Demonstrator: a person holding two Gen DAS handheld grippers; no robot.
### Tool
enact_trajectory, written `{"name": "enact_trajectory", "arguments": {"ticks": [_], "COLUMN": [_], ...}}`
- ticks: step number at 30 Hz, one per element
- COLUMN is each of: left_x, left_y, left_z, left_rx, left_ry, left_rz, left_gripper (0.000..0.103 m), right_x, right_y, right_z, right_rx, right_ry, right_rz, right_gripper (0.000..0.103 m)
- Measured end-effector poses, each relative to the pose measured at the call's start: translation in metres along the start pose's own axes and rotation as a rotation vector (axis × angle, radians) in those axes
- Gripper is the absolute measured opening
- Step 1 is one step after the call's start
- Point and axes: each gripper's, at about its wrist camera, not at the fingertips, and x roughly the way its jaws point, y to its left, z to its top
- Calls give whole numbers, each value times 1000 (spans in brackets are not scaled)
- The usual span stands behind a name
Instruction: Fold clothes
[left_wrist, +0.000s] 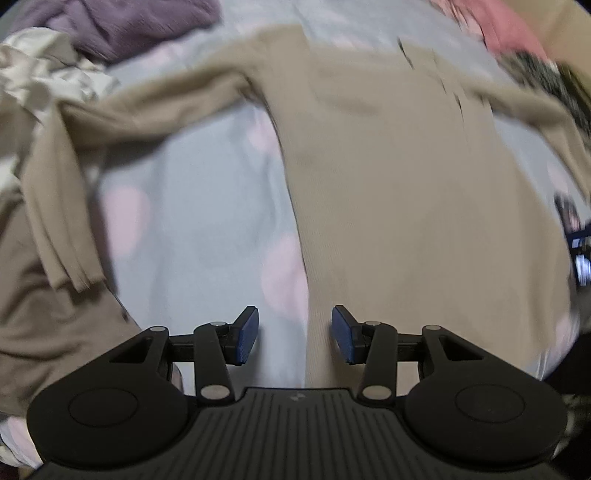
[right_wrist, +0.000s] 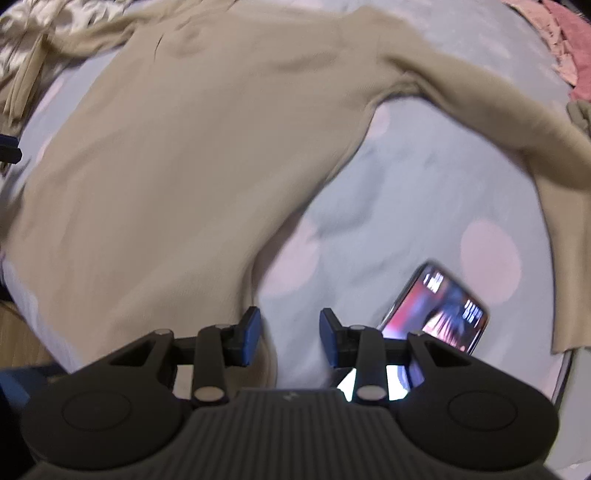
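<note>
Though spread flat on bed (left_wrist: 192, 206), beige sweater (left_wrist: 388, 177) looked soft, limp; best pinched at hem corners; left gripper (left_wrist: 294, 334), right gripper (right_wrist: 290, 338) both agape, empty.

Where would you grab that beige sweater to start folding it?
Probably the cuff of a sleeve. The beige sweater lies flat on the bedsheet with both sleeves spread. The right sleeve's cuff has a loose, free edge, so the right gripper could pinch it from the outer side, away from the phone.
</note>
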Motion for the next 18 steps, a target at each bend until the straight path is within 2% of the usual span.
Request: {"name": "enact_trajectory", "arguments": {"ticks": [5, 8, 14, 17, 18], "left_x": [12, 18, 20, 20, 20], "left_y": [-4, -8, -12, -15, -17], "left_z": [-23, -30, -40, -44, -45], "left_rx": [17, 28, 33, 43, 46], "left_ry": [83, 131, 158, 164, 163], "left_rz": [-40, -27, -13, -11, -16], "left_gripper": [41, 41, 41, 34, 24], "right_x": [7, 10, 11, 9, 9], "right_y": [-1, -3, -2, 2, 3], "right_z": [-16, -21, -31, -36, -37], "right_rx": [47, 84, 120, 103, 100], "right_ry": [42, 59, 103, 111, 115], "right_rz": [38, 59, 91, 86, 92], "right_gripper": [39, 39, 39, 35, 27]}}
